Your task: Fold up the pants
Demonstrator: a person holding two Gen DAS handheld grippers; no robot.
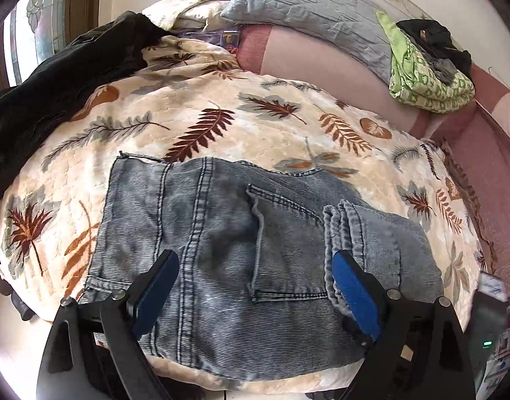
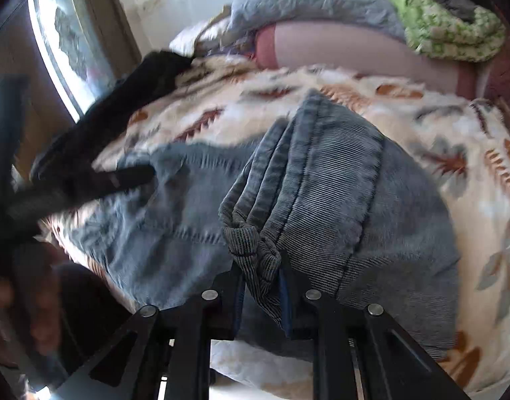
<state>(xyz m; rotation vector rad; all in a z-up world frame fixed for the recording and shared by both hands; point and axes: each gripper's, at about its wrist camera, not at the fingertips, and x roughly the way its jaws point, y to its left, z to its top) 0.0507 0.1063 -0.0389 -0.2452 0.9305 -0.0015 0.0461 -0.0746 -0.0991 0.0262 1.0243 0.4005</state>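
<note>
Left wrist view, jeans: the jeans [image 1: 241, 253] lie folded on the leaf-print blanket [image 1: 288, 126], back pocket up, with the stacked leg hems [image 1: 338, 243] resting over their right part.
Left wrist view, left gripper: the left gripper [image 1: 255, 266] hangs over the denim with its blue pads [image 1: 351, 290] spread wide and nothing between them; the right pad is just beside the hems, though contact cannot be judged.
Left wrist view, surroundings: a dark garment [image 1: 54, 76] lies at the blanket's left edge; a grey pillow [image 1: 315, 10] and a green patterned cloth [image 1: 428, 80] sit well apart at the far side.
Right wrist view, right gripper: the right gripper [image 2: 263, 266] is clamped narrowly on a bunched handful of the hem layers [image 2: 255, 243], which rise from the jaws.
Right wrist view, jeans: the rest of the pants [image 2: 338, 183] spreads across the blanket [image 2: 438, 133]; the picture is blurred, so finer detail is unclear.
Right wrist view, other tool: a dark blurred finger [image 2: 121, 180], probably the other gripper's, lies over the denim at left.
Risk, layers: the pinch looks bunched rather than flat, so a layer could slip free and leave the hems uneven.
Risk, drag: only one gripper holds cloth, so pulling may haul the whole bundle across the soft blanket and undo the fold.
Risk, snag: the wide open pads could catch the hem stack if lowered carelessly.
</note>
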